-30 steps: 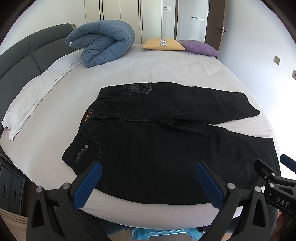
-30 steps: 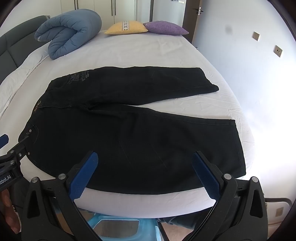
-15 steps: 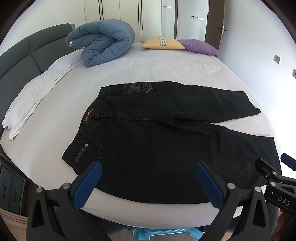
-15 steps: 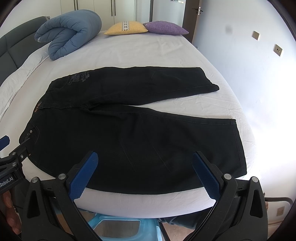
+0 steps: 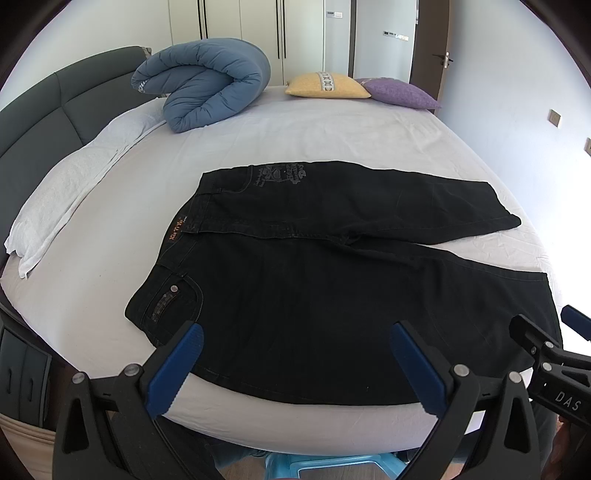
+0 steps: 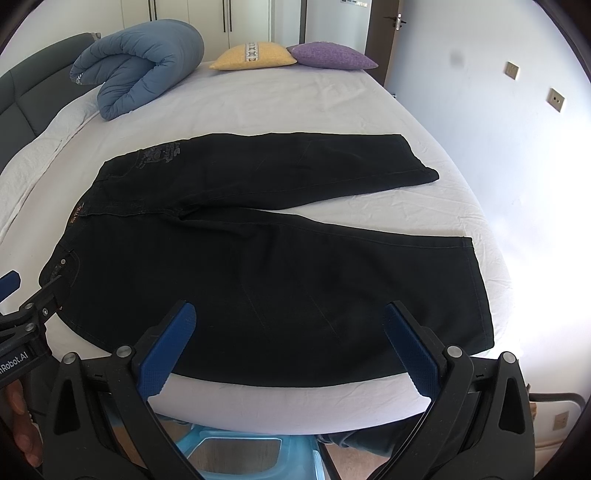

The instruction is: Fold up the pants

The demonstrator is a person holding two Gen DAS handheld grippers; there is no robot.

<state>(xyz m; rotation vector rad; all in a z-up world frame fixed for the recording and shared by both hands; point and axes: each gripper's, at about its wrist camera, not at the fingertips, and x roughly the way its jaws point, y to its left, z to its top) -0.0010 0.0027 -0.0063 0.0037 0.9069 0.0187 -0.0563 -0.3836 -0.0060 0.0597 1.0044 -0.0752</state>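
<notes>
Four blue-padded fingers show in all, two on each gripper, and both pairs stand wide apart with nothing between them. On the left gripper (image 5: pixel 295 363) the fingers (image 5: pixel 173 369) hang over the near edge of the bed, by the waist end of the pants. On the right gripper (image 6: pixel 286 345) the fingers (image 6: pixel 406 347) hang over the same edge, nearer the leg ends. Each gripper also appears at the side of the other's view.

One pair of black pants (image 5: pixel 332 280) lies flat on the bed (image 5: pixel 332 136), waist to the left and two legs running right. The legs split apart toward the hems, so a wedge of sheet shows between them. The near leg reaches close to the bed's front edge. A printed design marks the far hip, and a small orange label sits at the waistband.

Also on the bed are one rolled blue duvet (image 5: pixel 207 88) at the far left, one yellow cushion (image 5: pixel 325 85) and one purple cushion (image 5: pixel 399 92) touching side by side at the far end, and one white pillow (image 5: pixel 70 177) along the left side by the dark padded headboard (image 5: pixel 40 110).

White sheets cover the bed, lightly creased. Tall white wardrobe doors (image 5: pixel 258 29) stand behind it, a dark door (image 5: pixel 424 40) is at the far right, and the pale right wall carries wall switches (image 6: pixel 556 99). Something light blue (image 6: pixel 236 446) sits on the floor below the near edge.
</notes>
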